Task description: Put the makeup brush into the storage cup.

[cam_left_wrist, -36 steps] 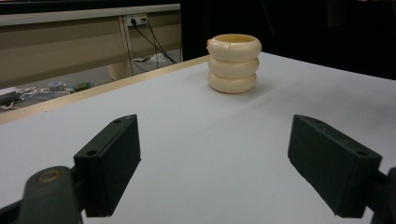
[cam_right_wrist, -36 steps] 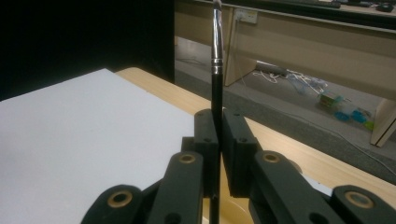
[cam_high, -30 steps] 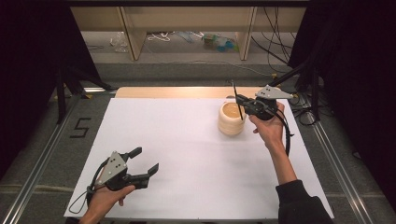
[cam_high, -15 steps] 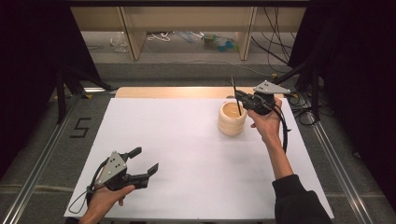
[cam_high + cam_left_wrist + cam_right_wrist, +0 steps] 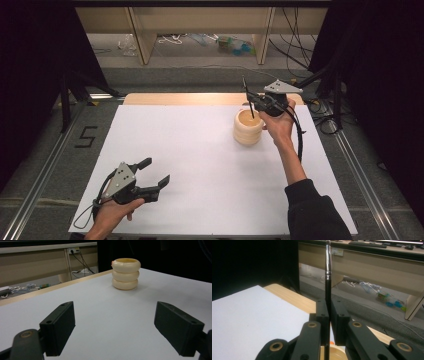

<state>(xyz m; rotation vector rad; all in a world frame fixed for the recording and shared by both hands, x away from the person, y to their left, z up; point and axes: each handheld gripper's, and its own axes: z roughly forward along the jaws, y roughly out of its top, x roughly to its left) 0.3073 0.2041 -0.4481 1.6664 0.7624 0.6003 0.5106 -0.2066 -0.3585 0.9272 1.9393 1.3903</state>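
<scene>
While my right hand-held gripper (image 5: 256, 101) clamps a thin black brush (image 5: 328, 280) upright, jaws fully closed on its handle, I judge the step to be lowering it into the cream ribbed cup (image 5: 248, 127). The cup stands at two o'clock on the white worktop (image 5: 200, 165), the brush tip just over its mouth. Next move calls for a straight descent, then release. My left hand-held gripper (image 5: 155, 172) rests wide open, empty, at seven o'clock.

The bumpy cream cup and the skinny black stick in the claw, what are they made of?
The cup looks like matte plastic or rubber: smooth, even cream rings with no shine, though glazed clay isn't ruled out. The stick looks like a brush handle: glossy black paint, probably over wood or plastic, with a shiny silver metal band.
</scene>
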